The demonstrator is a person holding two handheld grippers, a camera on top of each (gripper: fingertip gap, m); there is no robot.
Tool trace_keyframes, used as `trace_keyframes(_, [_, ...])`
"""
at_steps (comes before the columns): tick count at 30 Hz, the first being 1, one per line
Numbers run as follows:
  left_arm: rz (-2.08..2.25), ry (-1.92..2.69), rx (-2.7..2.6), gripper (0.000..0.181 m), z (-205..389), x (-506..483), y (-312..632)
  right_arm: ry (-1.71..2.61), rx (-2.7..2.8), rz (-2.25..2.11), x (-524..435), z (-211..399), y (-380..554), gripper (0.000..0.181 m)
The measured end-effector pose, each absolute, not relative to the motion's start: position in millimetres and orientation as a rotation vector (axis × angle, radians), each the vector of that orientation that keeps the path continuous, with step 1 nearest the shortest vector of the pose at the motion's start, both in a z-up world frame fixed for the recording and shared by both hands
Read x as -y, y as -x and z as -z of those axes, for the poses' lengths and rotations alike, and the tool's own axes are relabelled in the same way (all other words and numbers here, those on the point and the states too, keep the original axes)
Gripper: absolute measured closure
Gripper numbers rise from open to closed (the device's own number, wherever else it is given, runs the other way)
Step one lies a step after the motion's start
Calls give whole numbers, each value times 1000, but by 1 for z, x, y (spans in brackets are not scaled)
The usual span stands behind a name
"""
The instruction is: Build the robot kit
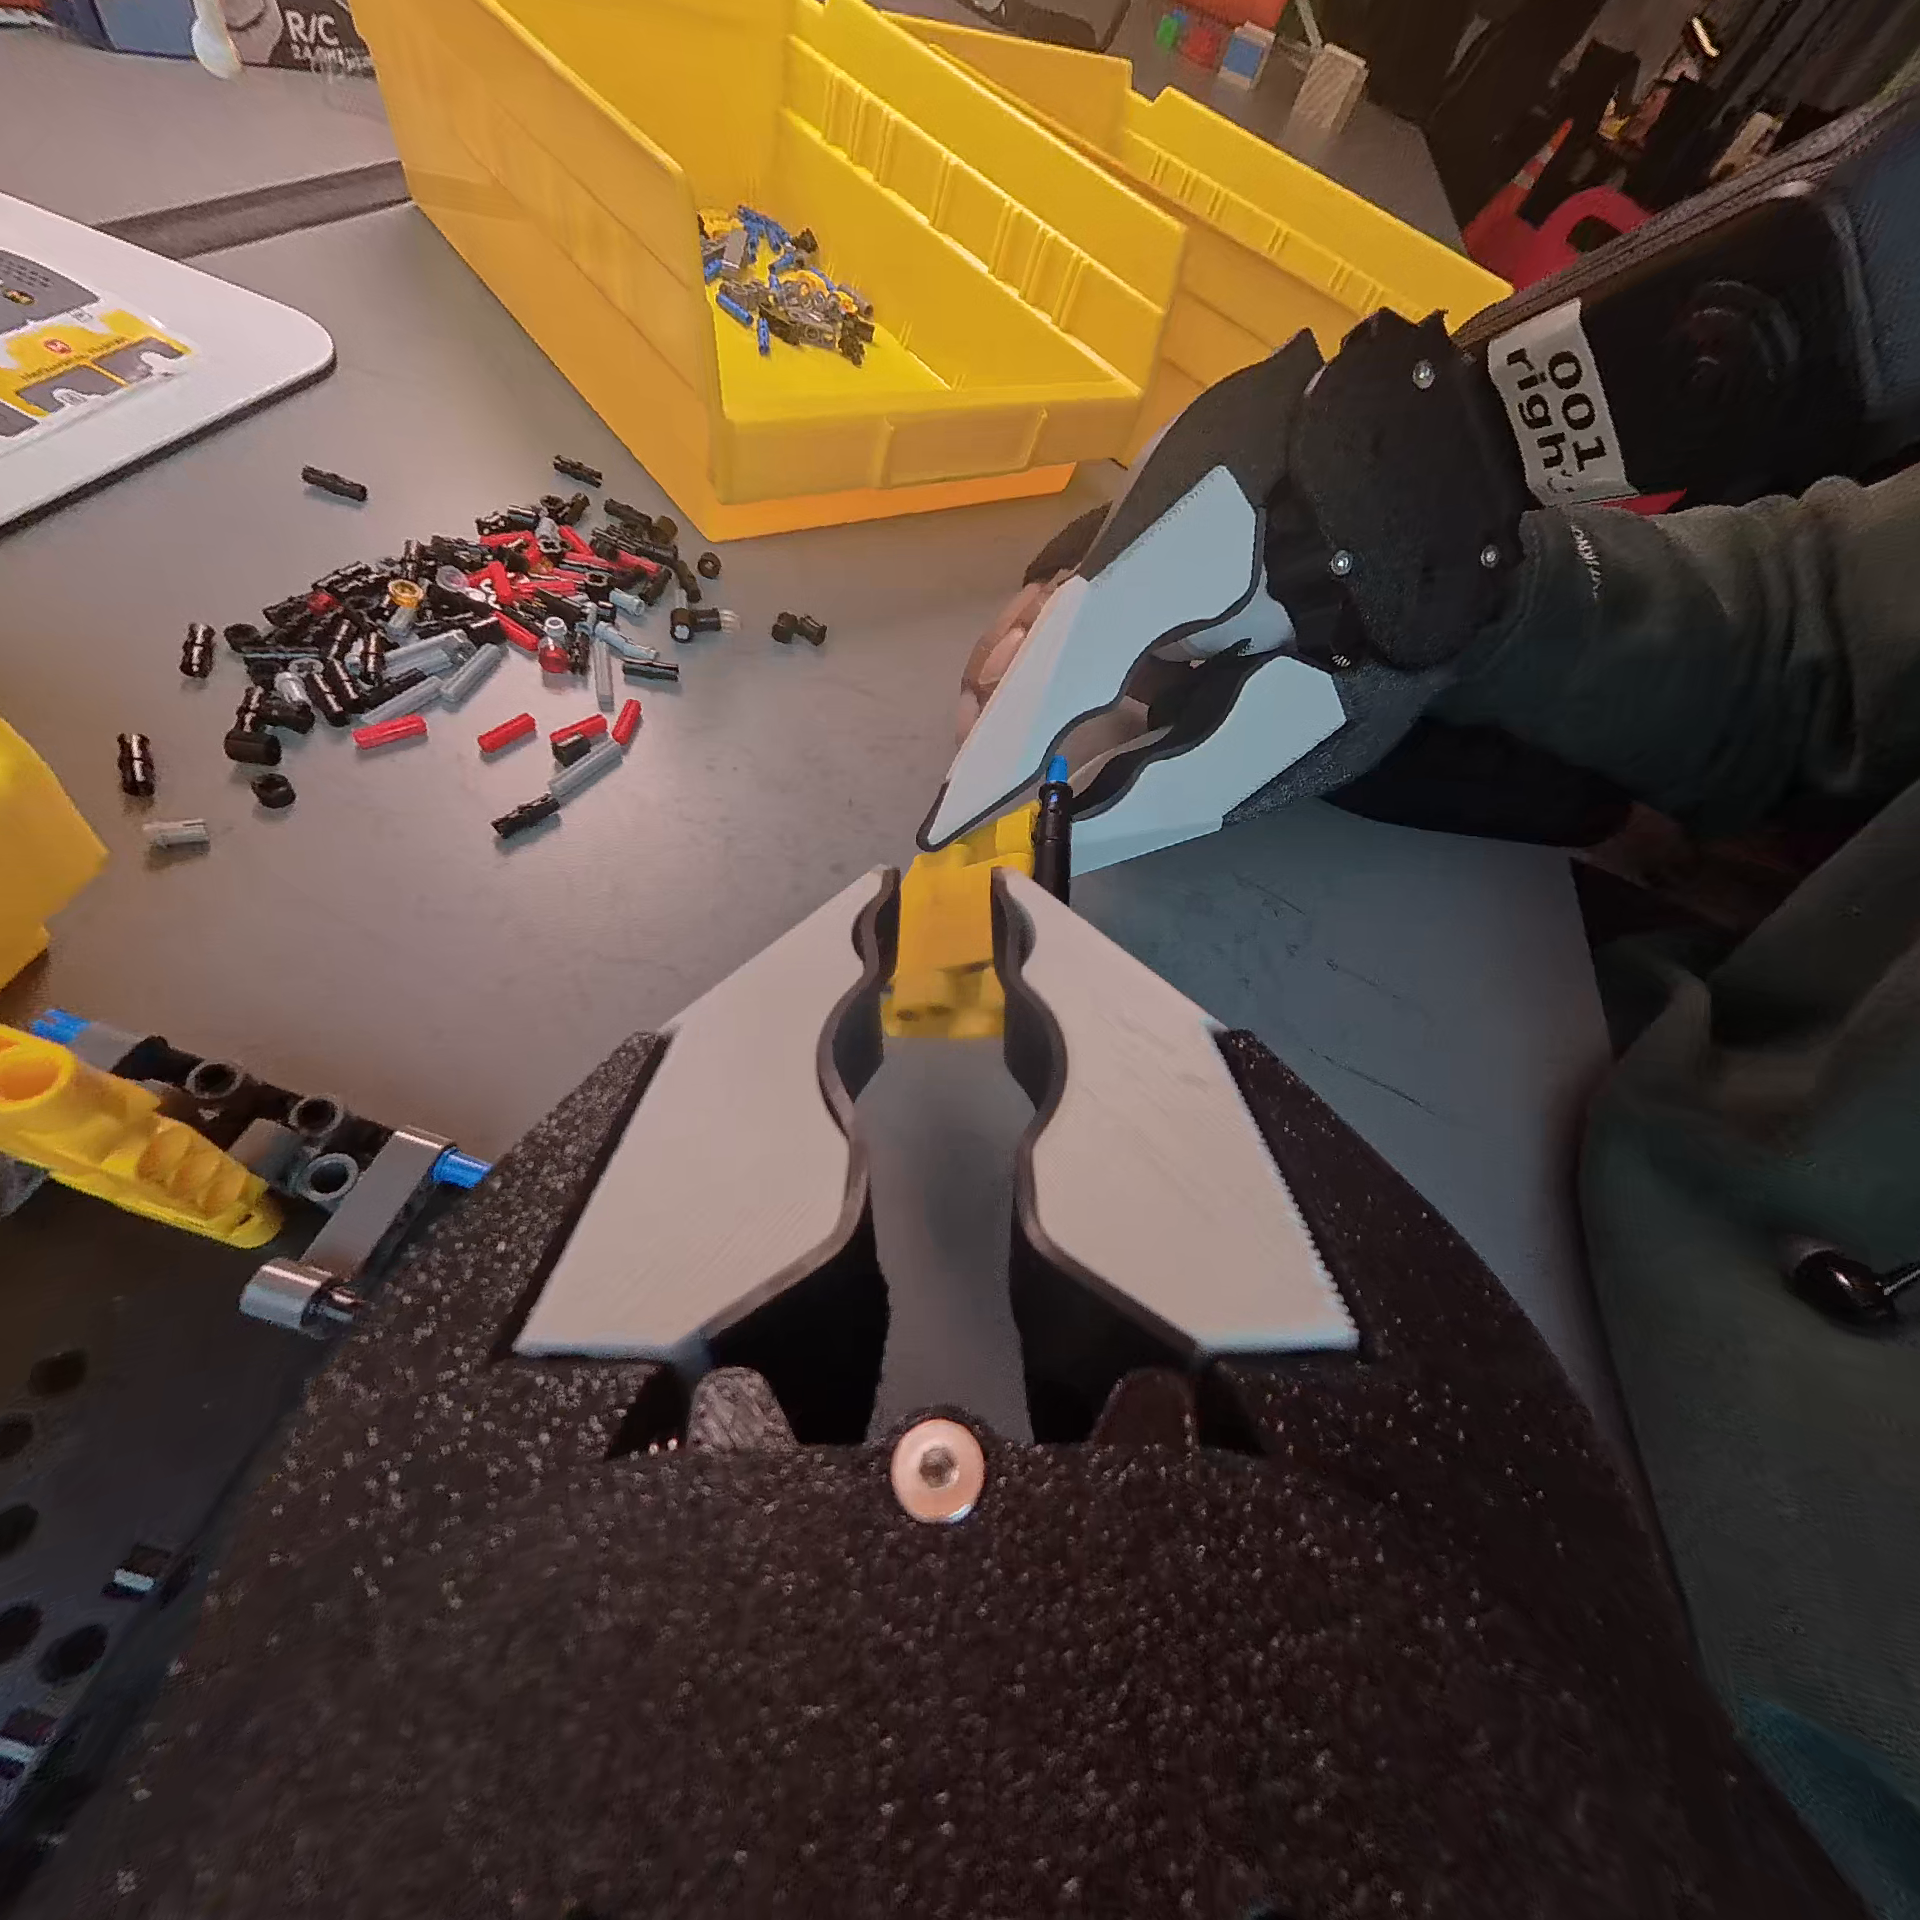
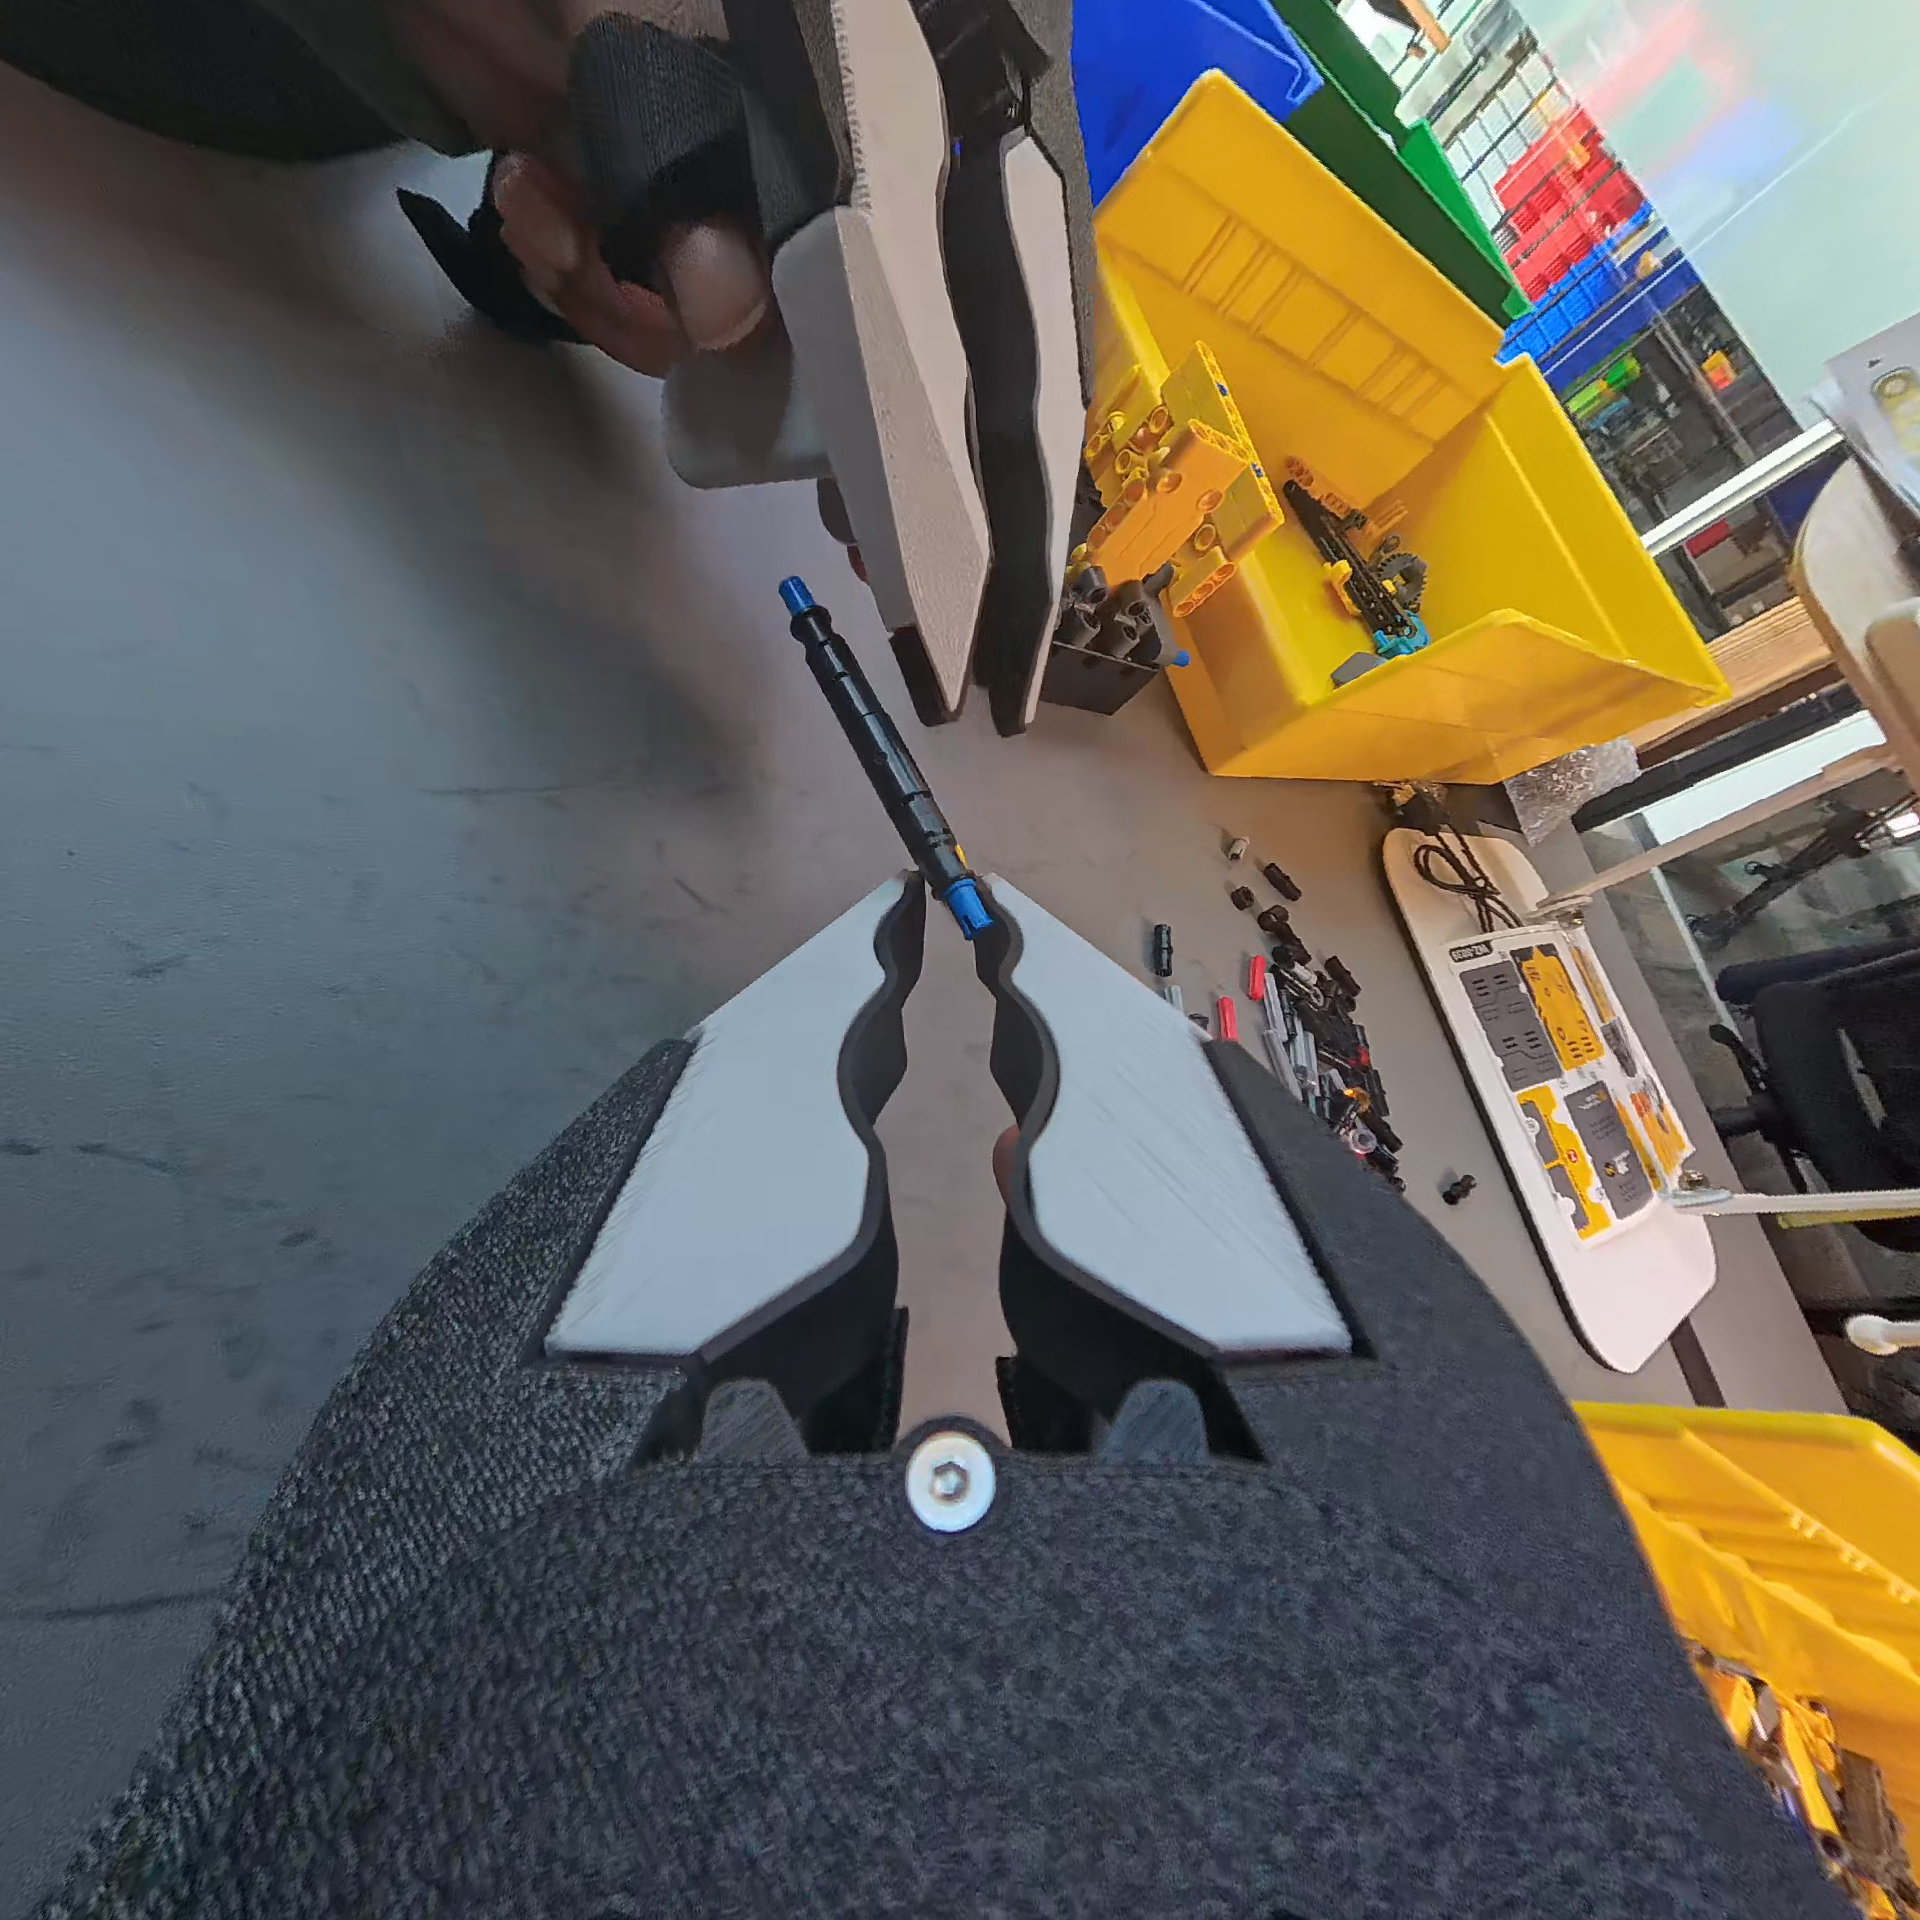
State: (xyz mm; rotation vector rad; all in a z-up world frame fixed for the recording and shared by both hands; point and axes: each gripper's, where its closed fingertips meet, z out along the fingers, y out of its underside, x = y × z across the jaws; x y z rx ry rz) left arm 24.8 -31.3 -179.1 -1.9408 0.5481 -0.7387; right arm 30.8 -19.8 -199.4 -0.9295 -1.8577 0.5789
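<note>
Left gripper [image 1: 943, 883] clamps yellow block [image 1: 945, 951] – right gripper [image 2: 951, 891] pinches black rod [image 2: 873, 743] (blue tips) beside it, above grey table [image 1: 623, 904]

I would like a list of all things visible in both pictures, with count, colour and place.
yellow brick piece: one, yellow, clamped between the left gripper's fingers.
black axle: one, black with blue ends, pinched at the right gripper's tips.
loose pins pile: many, black, red, grey, on the grey table.
yellow bins: several, far side of the table.
sticker sheet: one, on a white board.
partial model: one, yellow and black, left edge.
left gripper: shut.
right gripper: shut.
</note>
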Motion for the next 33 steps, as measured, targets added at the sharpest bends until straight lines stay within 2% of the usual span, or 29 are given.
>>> trace_keyframes(3, [739,1917,-615,155,177,36,-28,913,1850,-562,18,199,-31,173])
trace_keyframes(6, [637,1919,-718,155,184,39,-32,912,1816,-575,17,193,-30,173])
trace_keyframes(12, [269,1877,-874,174,190,33,-24,917,1780,-632,21,185,-29,174])
trace_keyframes(17, [146,1876,-947,175,197,32,-21,925,1813,-584,17,192,-31,176])
trace_keyframes(20, [36,1891,-1002,175,206,30,-13,928,1856,-602,21,196,-34,163])
trace_keyframes(24, [50,1861,-1058,175,208,35,-22,907,1890,-612,31,198,-33,157])
trace_keyframes(27, [15,1872,-1108,175,216,37,-23,873,1902,-548,29,202,-34,177])
trace_keyframes(33, [102,1918,-1087,171,220,40,-23,802,1948,-452,27,209,-36,178])
